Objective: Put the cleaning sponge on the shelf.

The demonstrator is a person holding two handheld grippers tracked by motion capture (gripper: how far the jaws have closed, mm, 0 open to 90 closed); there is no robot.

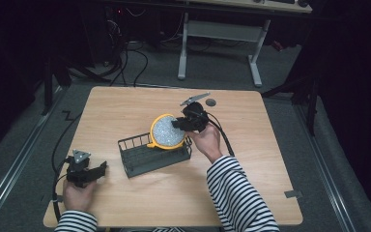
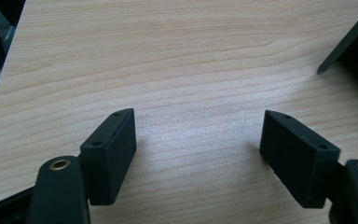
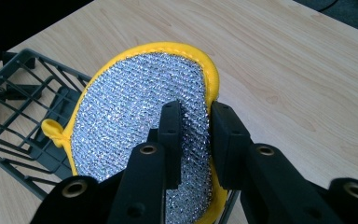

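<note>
A round scouring pad with a silver mesh face and yellow rim stands on edge at the right end of a dark wire rack, leaning over its wall. My right gripper is shut on the pad's right edge, one jaw on the mesh face and the other behind the yellow rim. My left gripper rests low near the table's front left, left of the rack. Its jaws are open with only bare wood between them.
A small dark disc lies on the wooden table behind the right gripper. A corner of the rack shows at the upper right of the left gripper view. Beyond the table stand a white desk frame and floor cables.
</note>
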